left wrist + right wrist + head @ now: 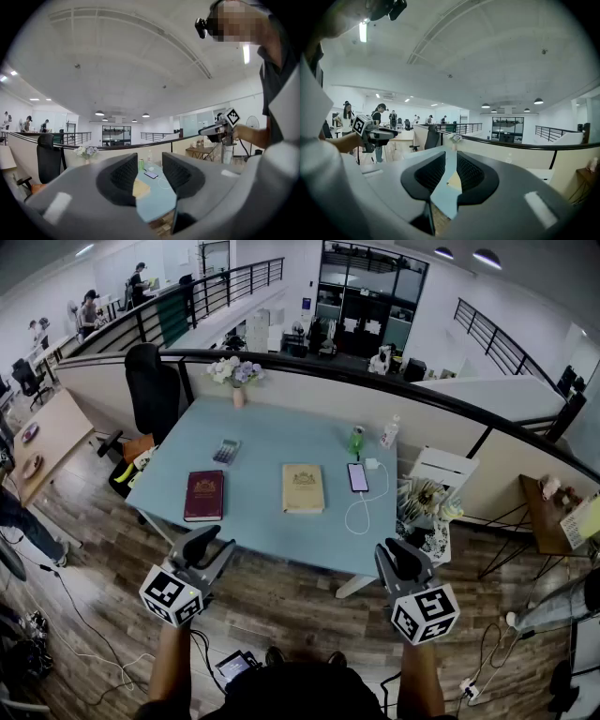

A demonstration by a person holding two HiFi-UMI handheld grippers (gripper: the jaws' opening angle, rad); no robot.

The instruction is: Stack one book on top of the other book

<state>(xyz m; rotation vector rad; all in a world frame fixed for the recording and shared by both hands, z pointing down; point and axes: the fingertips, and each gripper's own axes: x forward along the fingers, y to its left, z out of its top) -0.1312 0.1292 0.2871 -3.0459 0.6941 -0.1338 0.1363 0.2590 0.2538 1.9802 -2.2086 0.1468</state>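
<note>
Table: one pale blue table (pixel 262 521) ahead of me. Clock places below are laid on its top, twelve at the far edge.
Chair: one black office chair (pixel 153 385), off the corner at 10 o'clock.
Tongs: two, both short of the near edge, over the wood floor (pixel 281 601). My left tongs (pixel 216 542) (pixel 150 171) are at 7 o'clock, jaws a little apart with nothing between them. My right tongs (pixel 401 549) (pixel 451 171) are at 5 o'clock, jaws drawn together on nothing.
Books: two, flat, well apart, not stacked. The dark red book (pixel 203 495) is at 9 o'clock and the tan book (pixel 303 487) is near the centre.
Flowers: one vase of flowers (pixel 237 376) at 11 o'clock, past the far edge.
Calculator: one calculator (pixel 226 451), at the red book's 1 o'clock.
Phone: one phone (pixel 358 477), at the tan book's 3 o'clock.
Bottles: two at 1 o'clock, a green bottle (pixel 356 440) and a white bottle (pixel 389 432), side by side.
Cable: one white cable (pixel 359 514), looping at the phone's 6 o'clock.
</note>
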